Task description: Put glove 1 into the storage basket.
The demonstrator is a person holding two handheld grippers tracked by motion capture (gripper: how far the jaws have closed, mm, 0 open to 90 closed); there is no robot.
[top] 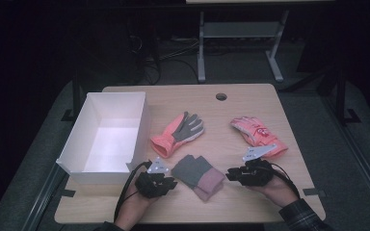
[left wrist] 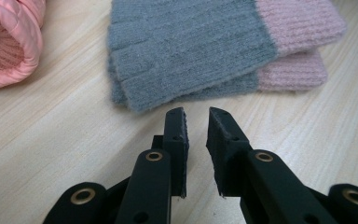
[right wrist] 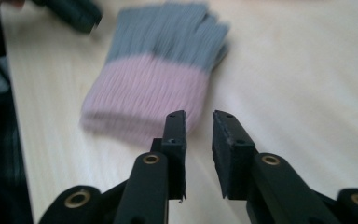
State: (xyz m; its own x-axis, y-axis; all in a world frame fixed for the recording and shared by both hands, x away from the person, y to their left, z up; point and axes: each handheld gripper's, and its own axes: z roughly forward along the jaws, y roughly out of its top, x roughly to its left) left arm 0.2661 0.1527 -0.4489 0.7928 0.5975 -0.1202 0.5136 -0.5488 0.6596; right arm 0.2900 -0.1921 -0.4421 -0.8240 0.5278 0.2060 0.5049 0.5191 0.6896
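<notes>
We see the pair of grey-and-pink knit gloves (top: 198, 176) lying flat on the wooden table (top: 241, 103), stacked one on the other, between our 2 grippers near the 6 o'clock edge. The left gripper (top: 172, 182) sits just at the gloves' 9 o'clock side, and the right gripper (top: 230, 173) just at their 3 o'clock side.

In the left gripper view, the left gripper (left wrist: 196, 115) has its jaws parted by a narrow gap with nothing between them; the grey finger ends of the gloves (left wrist: 214, 46) lie just past the tips toward 12 o'clock, not touching. In the right gripper view, the right gripper (right wrist: 199, 117) likewise shows a small gap and grips nothing; the pink cuffs of the gloves (right wrist: 154, 79) lie near, toward 11 o'clock of the tips.

At 12 o'clock of the knit pair lies a coral-and-grey glove (top: 177, 134). A pink patterned glove (top: 256, 135) lies toward 2 o'clock. A white open box (top: 107, 136) stands at 10 o'clock, along the table's 9 o'clock edge.
</notes>
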